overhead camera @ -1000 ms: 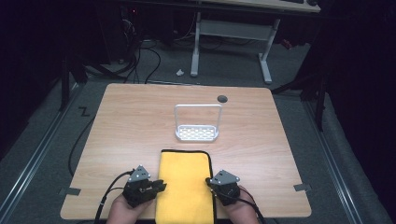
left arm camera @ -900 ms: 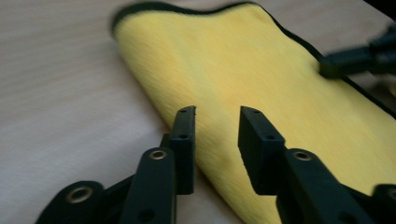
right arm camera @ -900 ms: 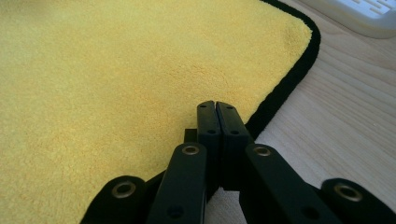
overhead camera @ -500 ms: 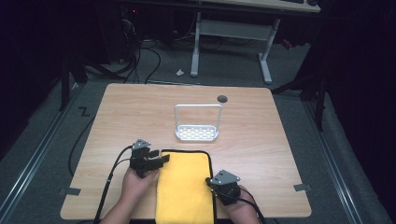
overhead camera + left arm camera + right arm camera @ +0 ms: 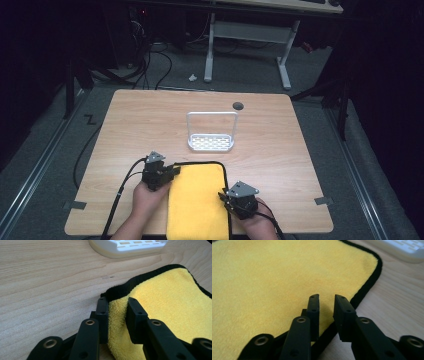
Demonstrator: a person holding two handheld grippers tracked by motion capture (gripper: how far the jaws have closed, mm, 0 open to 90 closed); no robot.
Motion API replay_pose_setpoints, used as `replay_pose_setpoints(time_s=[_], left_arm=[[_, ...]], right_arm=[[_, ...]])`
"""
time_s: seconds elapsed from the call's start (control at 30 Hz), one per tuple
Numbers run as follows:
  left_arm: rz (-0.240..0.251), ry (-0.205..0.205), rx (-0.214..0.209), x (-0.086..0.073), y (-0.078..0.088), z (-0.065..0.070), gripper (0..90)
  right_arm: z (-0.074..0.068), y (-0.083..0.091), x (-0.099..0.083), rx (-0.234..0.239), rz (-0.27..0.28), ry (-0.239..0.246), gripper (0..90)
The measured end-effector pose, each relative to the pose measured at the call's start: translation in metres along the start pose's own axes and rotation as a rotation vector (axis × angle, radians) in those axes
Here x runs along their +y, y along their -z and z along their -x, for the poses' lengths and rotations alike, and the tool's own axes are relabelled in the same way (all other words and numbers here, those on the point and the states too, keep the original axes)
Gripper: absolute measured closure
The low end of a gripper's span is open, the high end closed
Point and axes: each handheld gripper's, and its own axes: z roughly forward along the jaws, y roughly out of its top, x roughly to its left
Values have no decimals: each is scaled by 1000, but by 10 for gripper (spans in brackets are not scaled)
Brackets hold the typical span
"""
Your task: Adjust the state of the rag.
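The table (image 5: 125, 130) is made of light wood with a grain you can see. A yellow cloth (image 5: 197, 200) with a black edge lies flat at the near side and hangs over the front. A white rack (image 5: 211, 142) with a tall wire loop stands in the middle. A small dark round spot (image 5: 238, 106) sits near the far edge.

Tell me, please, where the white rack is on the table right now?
In the high view, the white rack stands mid-table, just beyond the yellow cloth's far edge and short of the dark round hole near the far side.
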Motion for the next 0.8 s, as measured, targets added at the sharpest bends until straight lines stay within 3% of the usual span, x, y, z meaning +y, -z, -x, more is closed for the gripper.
replay_pose_setpoints(time_s=[0.1,0.13,0.37,0.5,0.67,0.7,0.8], left_arm=[[-2,-18,10,-1,1,3,744],[-4,-18,10,-1,1,2,745],[-3,-19,9,-1,1,2,743],[-3,-16,6,-1,1,2,741],[-3,-14,6,-1,1,2,739],[-3,-13,6,-1,1,2,738],[0,-17,6,-1,1,2,735]], right_arm=[[6,-1,2,-29,17,-31,696],[12,-4,6,-42,30,-62,655],[24,-15,24,-71,31,-77,575],[35,-37,40,-81,10,-121,445],[37,-53,47,-81,-25,-126,416],[39,-58,48,-76,-36,-155,435],[40,-61,47,-72,-42,-168,433]])
